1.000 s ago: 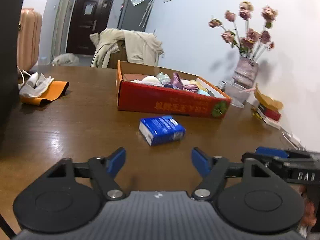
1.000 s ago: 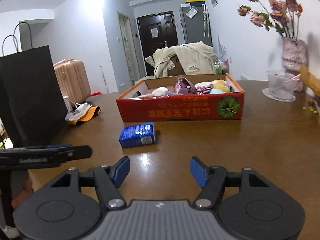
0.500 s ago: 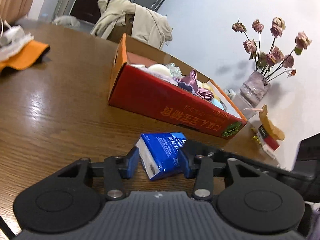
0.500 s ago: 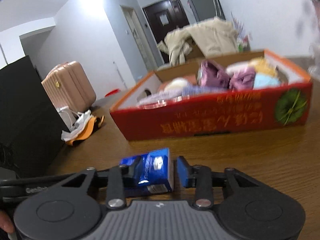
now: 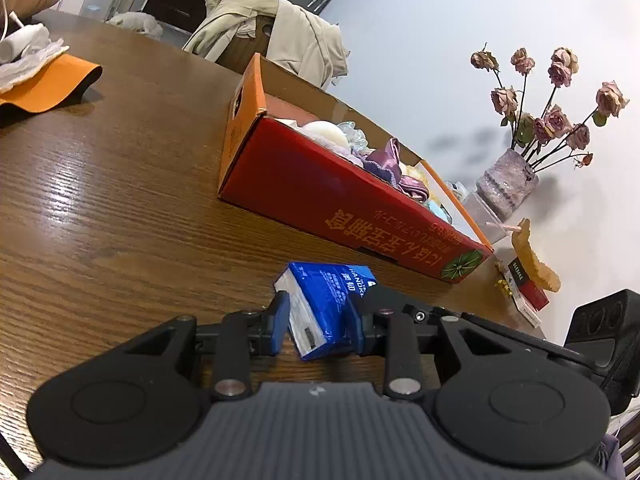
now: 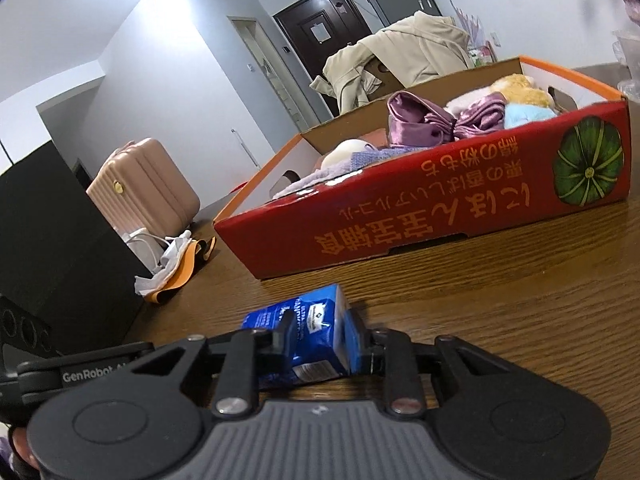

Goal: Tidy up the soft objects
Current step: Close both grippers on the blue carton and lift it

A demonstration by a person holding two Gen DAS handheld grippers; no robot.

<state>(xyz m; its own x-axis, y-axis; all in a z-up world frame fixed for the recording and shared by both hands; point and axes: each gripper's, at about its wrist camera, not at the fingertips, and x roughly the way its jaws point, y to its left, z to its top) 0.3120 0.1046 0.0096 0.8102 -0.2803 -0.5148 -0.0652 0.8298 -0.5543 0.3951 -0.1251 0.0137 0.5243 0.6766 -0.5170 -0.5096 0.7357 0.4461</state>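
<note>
**Both grippers clamp one blue tissue pack on the table**

We see the left gripper with its jaws closing on the blue tissue pack: both blue pads press the pack's sides, and the soft plastic wrap is dented and creased. The right gripper is likewise closing, its pads pinching the same pack from the opposite end. The pack is a small glossy brick with white print, lying on the wooden table near its front edge, just before the red cardboard box, not touching it.

The table is dark brown with visible grain and a sheen. The box is a shallow rectangular tray with orange rims and orange script printed upside down. It holds soft items: a pale round sponge, purple satin cloth, a fluffy yellow piece and a light blue one.

Only the left view shows the dried roses in a mottled glass vase at the table's far right edge, and a red-and-white packet beside it. Only the right view shows the ribbed pink suitcase and a black paper bag. Both show the orange cloth with crumpled white material on it at the table's left edge, and a beige coat draped over a chair behind the box.
</note>
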